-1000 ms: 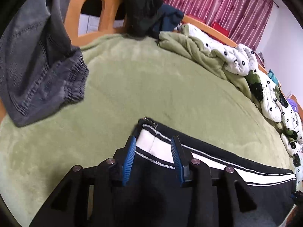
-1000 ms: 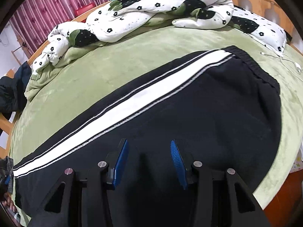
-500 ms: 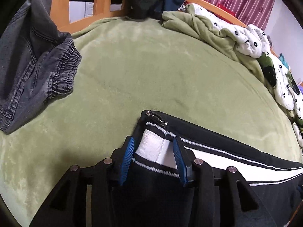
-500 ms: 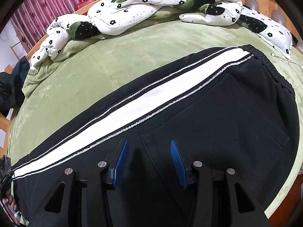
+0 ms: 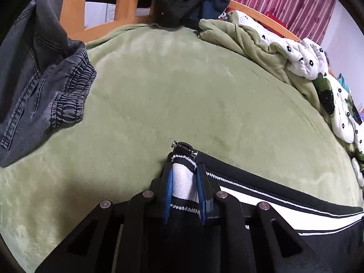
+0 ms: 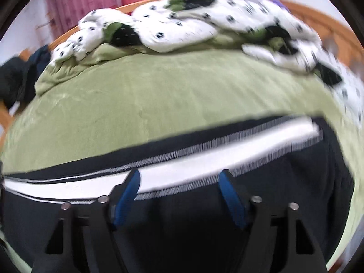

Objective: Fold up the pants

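The left gripper (image 5: 184,182) is closing, its blue pads pinching the bunched cuff of the black knit pants with a white side stripe (image 5: 261,195); a small metal zipper pull sits at the cuff tip. The right gripper (image 6: 179,179) is opening, fingers wide, poised over the stripe with the pads not pressing on the fabric. The pants lie flat along the near edge of the plush olive-green blanket (image 5: 182,91). At far left lies a grey denim garment with an elastic waistband (image 5: 45,86). Farther off, a rumpled white floral quilt (image 6: 182,29) borders the wooden bed frame (image 5: 75,6).
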Motion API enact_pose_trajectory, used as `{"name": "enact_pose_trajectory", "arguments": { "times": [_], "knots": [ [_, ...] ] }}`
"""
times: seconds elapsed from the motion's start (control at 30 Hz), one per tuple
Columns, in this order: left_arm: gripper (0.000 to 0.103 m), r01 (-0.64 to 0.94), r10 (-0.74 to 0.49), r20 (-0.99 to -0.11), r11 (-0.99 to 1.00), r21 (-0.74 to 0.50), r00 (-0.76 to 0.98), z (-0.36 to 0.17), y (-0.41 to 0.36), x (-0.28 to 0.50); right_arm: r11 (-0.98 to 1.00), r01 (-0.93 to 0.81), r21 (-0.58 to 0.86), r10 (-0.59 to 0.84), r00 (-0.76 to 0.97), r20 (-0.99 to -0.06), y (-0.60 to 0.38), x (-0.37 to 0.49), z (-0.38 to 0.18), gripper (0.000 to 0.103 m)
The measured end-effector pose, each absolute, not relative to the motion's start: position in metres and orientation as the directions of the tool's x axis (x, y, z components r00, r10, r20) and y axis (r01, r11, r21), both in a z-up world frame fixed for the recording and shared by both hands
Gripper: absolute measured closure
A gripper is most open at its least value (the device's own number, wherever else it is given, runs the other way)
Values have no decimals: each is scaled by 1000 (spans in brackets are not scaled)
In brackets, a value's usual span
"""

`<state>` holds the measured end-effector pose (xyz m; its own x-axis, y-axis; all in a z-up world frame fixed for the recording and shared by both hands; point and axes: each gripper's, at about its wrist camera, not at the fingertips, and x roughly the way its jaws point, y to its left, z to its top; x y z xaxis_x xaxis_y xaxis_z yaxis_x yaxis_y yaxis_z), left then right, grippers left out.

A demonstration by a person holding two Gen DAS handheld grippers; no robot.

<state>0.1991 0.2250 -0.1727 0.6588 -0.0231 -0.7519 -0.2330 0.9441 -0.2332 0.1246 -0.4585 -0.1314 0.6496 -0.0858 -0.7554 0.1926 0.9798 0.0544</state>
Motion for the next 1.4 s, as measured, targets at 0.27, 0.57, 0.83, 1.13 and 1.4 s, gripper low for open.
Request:
{"name": "enact_pose_trajectory", "arguments": {
  "times": [0.27, 0.57, 0.83, 1.13, 1.4],
  "knots": [
    [72, -239, 22, -757, 954, -179, 653, -168, 219, 201, 992, -115, -61, 21, 601, -799, -453, 195, -150, 29],
    [84, -263, 68, -738, 953, -153, 672, -174, 212, 217, 981, -180, -76, 44, 583, -812, -452, 210, -186, 46],
    [57, -266, 118, -772, 961, -68, 625, -154, 197, 198, 998, 60, 14, -28, 641, -767, -457, 183, -149, 44],
    [44, -160, -163, -754, 928, -335, 636, -148, 190, 73, 982, 166, 92, -41, 660, -750, -423, 101, -126, 36],
    [44, -201, -337, -728, 816, -542, 597, -196, 193, 5, 987, 133, 89, -13, 620, -784, -383, 41, -134, 36]
  ]
}}
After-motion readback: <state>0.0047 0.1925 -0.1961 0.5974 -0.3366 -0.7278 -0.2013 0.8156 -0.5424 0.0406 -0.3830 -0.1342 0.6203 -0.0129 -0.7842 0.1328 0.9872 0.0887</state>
